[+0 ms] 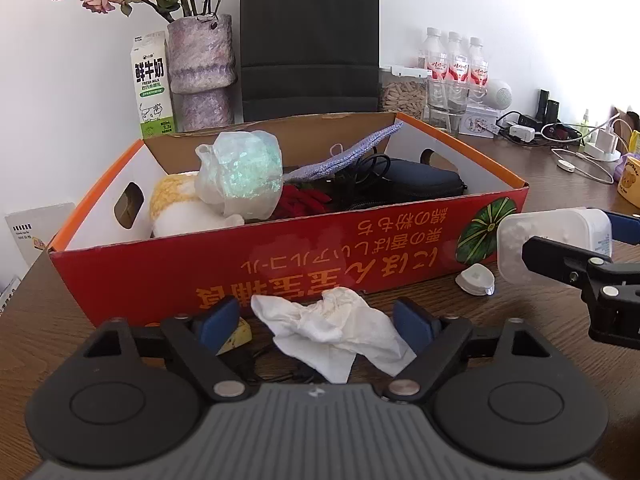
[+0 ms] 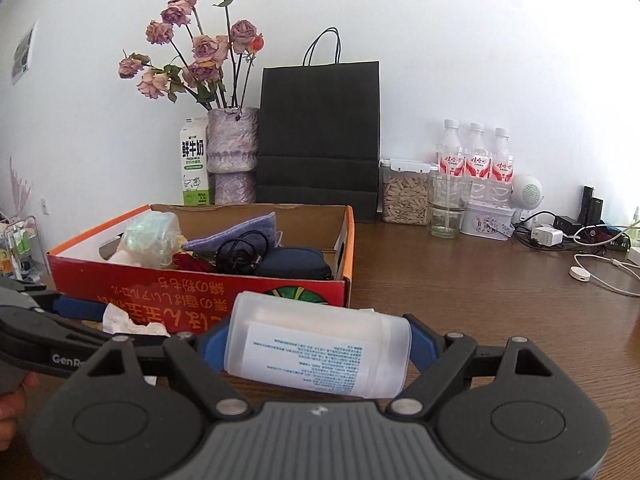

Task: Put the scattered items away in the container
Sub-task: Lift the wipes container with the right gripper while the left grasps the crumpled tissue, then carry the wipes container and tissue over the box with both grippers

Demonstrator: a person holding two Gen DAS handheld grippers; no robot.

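Observation:
A crumpled white tissue (image 1: 332, 328) lies on the wooden table just in front of the red and orange cardboard box (image 1: 280, 264). My left gripper (image 1: 316, 316) is open, its blue pads either side of the tissue without squeezing it. My right gripper (image 2: 320, 344) is shut on a white plastic bottle (image 2: 320, 352) held sideways, right of the box's front corner. The bottle (image 1: 556, 240) and right gripper (image 1: 580, 240) also show in the left wrist view. The box (image 2: 200, 292) holds a plastic bag (image 1: 240, 176), a yellow and white plush, a purple cloth, black cable and a dark pouch (image 1: 420, 180).
A small white cap-like piece (image 1: 476, 278) lies by the box's front right corner, a yellow item (image 1: 238, 336) by my left pad. Behind the box stand a vase of dried roses (image 1: 200, 56), milk carton (image 1: 152, 84), black paper bag (image 1: 310, 40) and water bottles (image 1: 456, 60). Chargers and cables (image 2: 580, 240) sprawl at the right.

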